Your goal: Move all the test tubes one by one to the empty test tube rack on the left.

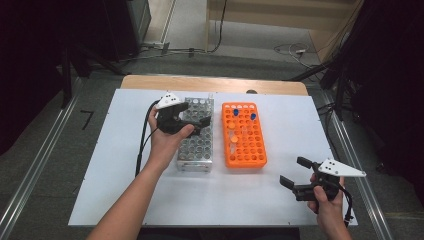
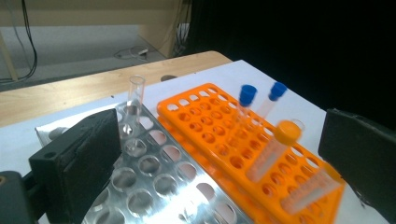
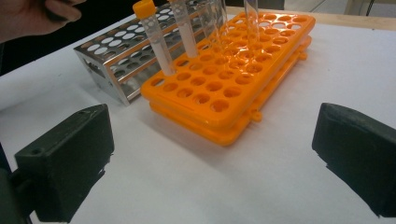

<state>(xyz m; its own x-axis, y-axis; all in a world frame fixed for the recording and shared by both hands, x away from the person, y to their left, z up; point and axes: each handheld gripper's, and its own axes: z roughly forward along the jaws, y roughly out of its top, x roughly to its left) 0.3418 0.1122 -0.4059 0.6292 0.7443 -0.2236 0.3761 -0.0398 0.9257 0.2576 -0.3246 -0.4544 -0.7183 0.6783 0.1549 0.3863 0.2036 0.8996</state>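
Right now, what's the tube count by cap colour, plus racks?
Blue-capped tubes: 2
Orange-capped tubes: 1
Uncapped tubes: 2
Metal rack: 1
Orange rack: 1
Total: 7

Orange-capped tube [image 2: 273, 151] stands tilted in orange rack [image 2: 210, 130].

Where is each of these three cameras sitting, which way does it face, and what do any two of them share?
High view: above the person's side, looking forward and down on the white table; both forearms, left gripper and right gripper show.
Left gripper view: rides the left gripper, looking between its open black jaws over the metal rack to the orange rack.
Right gripper view: rides the right gripper, low over the table, facing the orange rack; a hand at top left.
Shared: all three show both racks and the orange-capped tube.
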